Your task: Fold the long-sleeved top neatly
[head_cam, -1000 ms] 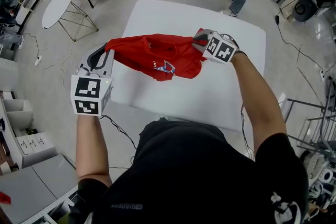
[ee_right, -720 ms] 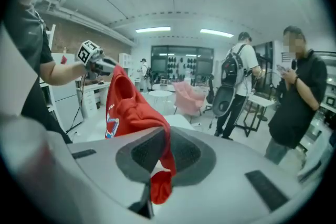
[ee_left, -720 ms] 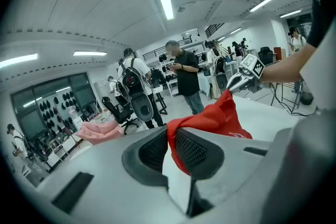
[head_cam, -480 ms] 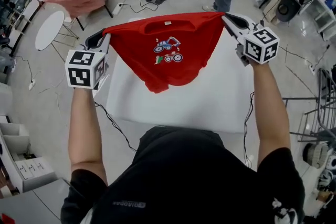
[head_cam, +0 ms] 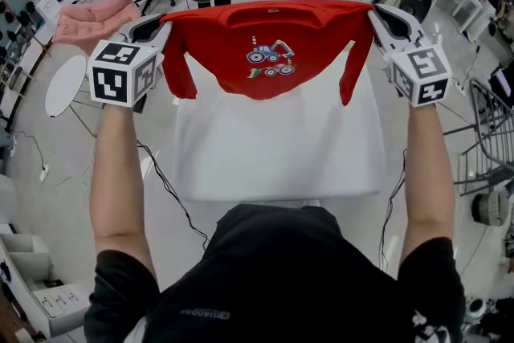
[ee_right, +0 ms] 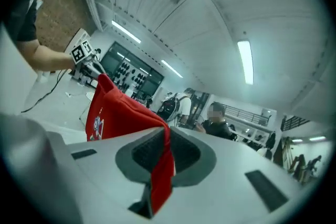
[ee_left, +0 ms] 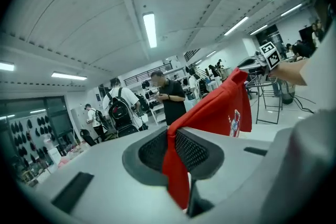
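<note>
Left gripper (head_cam: 160, 28): jaws almost closed, pinching one shoulder of the red long-sleeved top (head_cam: 265, 52), with cloth pressed between the pads and its edge sticking out behind them. Right gripper (head_cam: 376, 14): jaws almost closed, clamped on the other shoulder the same way. Top stretched wide between both pairs of jaws, a sleeve hanging just below each, over the white table (head_cam: 273, 165).
</note>
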